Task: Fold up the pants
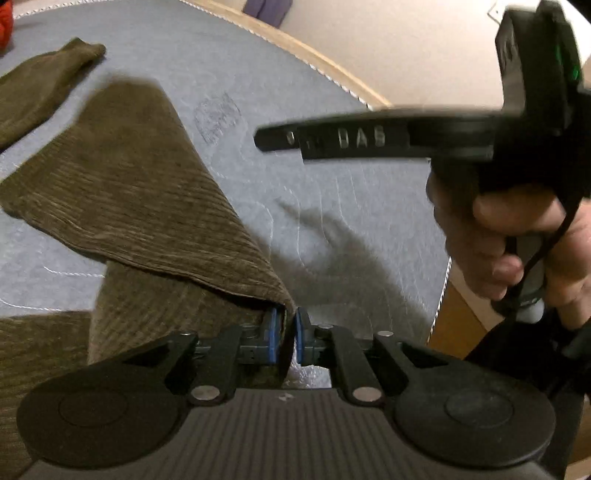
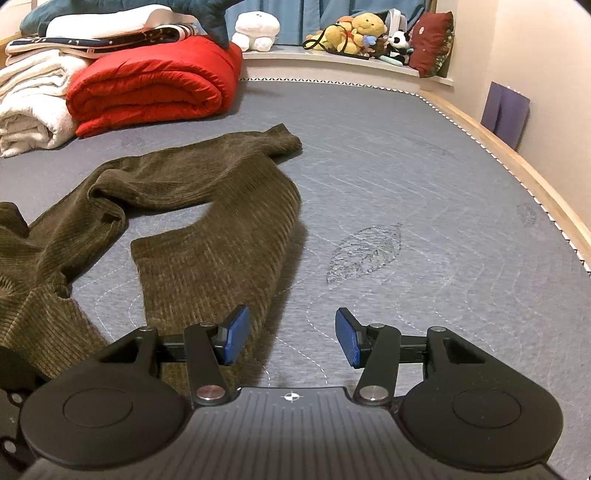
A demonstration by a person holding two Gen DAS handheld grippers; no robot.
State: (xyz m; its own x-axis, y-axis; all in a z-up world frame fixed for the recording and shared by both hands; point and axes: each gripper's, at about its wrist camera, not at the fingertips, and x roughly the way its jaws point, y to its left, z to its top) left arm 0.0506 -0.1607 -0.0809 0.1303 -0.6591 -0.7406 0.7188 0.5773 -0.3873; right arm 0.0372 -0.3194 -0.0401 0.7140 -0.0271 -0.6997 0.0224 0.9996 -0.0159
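Note:
Olive corduroy pants (image 2: 207, 206) lie spread on the grey mattress (image 2: 406, 177), legs reaching away. In the left wrist view one pants leg (image 1: 147, 206) is folded over and rises like a tent to my left gripper (image 1: 287, 332); its blue pads are nearly together with the leg's edge pinched between them. My right gripper (image 2: 291, 338) hovers open over bare mattress, just right of the near leg, nothing between its pads. The right gripper (image 1: 266, 142) also shows side-on in the left wrist view, held by a hand (image 1: 509, 236).
A red rolled quilt (image 2: 147, 88) and white folded bedding (image 2: 29, 107) sit at the far left. Soft toys (image 2: 362, 33) line a ledge behind the mattress. A wooden bed frame (image 2: 517, 162) and the wall bound the right side.

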